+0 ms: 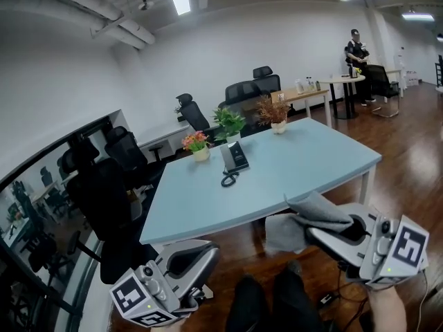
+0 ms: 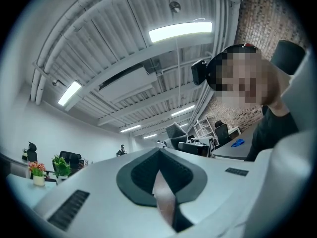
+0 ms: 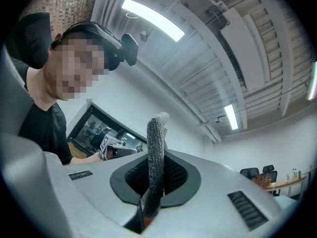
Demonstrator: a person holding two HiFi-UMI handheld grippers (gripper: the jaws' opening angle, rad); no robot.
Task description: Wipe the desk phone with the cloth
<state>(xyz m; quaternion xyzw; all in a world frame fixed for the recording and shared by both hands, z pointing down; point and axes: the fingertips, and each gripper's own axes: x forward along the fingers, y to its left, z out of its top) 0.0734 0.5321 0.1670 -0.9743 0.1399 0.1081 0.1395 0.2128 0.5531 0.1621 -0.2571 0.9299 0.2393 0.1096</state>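
**A:** Where is the desk phone [image 1: 235,156] sitting?

**B:** It is resting on the pale blue bench [image 1: 311,161], toward 12 o'clock in the head view. A dark coiled piece [image 1: 229,179] is lying just at its 6 o'clock side (cord or handset, too small to tell). Three potted plants [image 1: 230,123] are standing behind it.

**A:** And the cloth [image 1: 304,216]?

**B:** The right hand-held gripper [image 1: 311,230], down at 5 o'clock, is clamping it between its jaws. In the right gripper view the grey fabric [image 3: 157,152] is sticking up past the jaw tips [image 3: 156,182]. It is hanging well apart from the phone, off the bench's near edge.

**A:** What is the left hand-held gripper [image 1: 206,256] doing?

**B:** It is hovering at 7 o'clock. Its jaws [image 2: 161,182] are pressing together with nothing between them.
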